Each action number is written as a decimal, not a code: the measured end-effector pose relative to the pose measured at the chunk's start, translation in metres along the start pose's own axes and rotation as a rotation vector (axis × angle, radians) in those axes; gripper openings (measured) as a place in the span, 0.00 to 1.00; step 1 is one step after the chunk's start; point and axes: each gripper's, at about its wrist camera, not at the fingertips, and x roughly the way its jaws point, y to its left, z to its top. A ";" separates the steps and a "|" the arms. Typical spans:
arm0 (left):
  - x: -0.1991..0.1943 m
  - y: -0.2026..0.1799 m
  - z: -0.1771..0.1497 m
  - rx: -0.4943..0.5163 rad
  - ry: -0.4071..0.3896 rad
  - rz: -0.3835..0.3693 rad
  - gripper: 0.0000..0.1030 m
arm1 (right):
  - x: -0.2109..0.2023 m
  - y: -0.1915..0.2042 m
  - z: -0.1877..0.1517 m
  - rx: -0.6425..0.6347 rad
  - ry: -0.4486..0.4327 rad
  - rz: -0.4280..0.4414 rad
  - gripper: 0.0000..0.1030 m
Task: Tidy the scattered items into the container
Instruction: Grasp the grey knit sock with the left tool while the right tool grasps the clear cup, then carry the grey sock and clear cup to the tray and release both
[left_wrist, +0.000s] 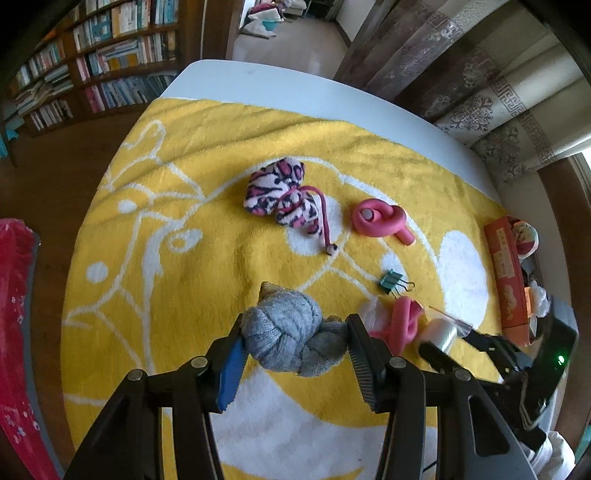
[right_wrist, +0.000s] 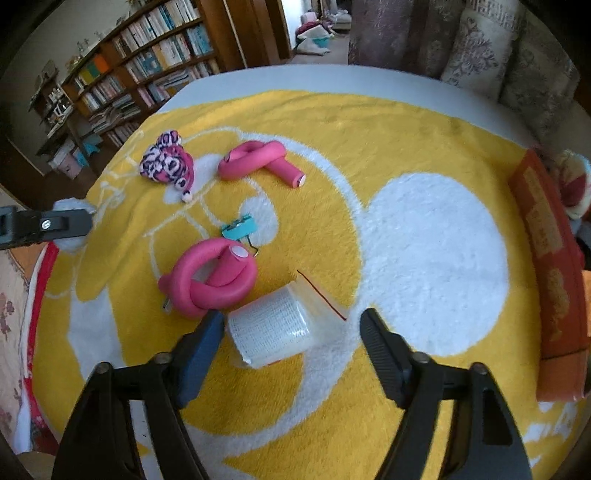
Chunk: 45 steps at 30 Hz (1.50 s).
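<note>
1. A yellow blanket (left_wrist: 207, 155) with white figures is seen spread over a white table (left_wrist: 258, 83) in both views; a bookshelf (left_wrist: 110, 55) and patterned curtains (left_wrist: 480, 92) are seen behind it.
2. An orange box (right_wrist: 554, 266) is shown at the blanket's right edge. In the left wrist view soft items, one of them a red and white bundle (left_wrist: 526, 236), are seen lying in it; in the right wrist view little of its inside can be made out.
3. Only in the left wrist view is the left gripper (left_wrist: 295, 347) shown clenched on a knotted grey sock (left_wrist: 288, 336), which is held above the blanket.
4. Only in the right wrist view is the right gripper (right_wrist: 291, 336) shown from behind: its jaws are spread, with a clear packet holding a white mesh roll (right_wrist: 271, 332) between them (the left pad is at the packet's edge, the right pad stands apart from it).
5. Scattered on the blanket are a pink leopard-print sock bundle (left_wrist: 280, 197), a far pink foam curler (left_wrist: 380, 219), a near pink foam curler (right_wrist: 210, 277) just beside the packet, and a teal binder clip (right_wrist: 238, 228) between the curlers.
</note>
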 end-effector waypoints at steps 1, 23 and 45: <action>-0.001 0.000 -0.001 -0.004 0.000 0.001 0.52 | 0.004 -0.003 -0.001 0.017 0.025 0.032 0.50; -0.007 -0.145 -0.015 0.143 -0.034 -0.054 0.52 | -0.126 -0.111 -0.028 0.216 -0.218 0.031 0.47; -0.004 -0.328 -0.001 0.387 -0.056 -0.132 0.52 | -0.201 -0.255 -0.021 0.353 -0.448 -0.214 0.73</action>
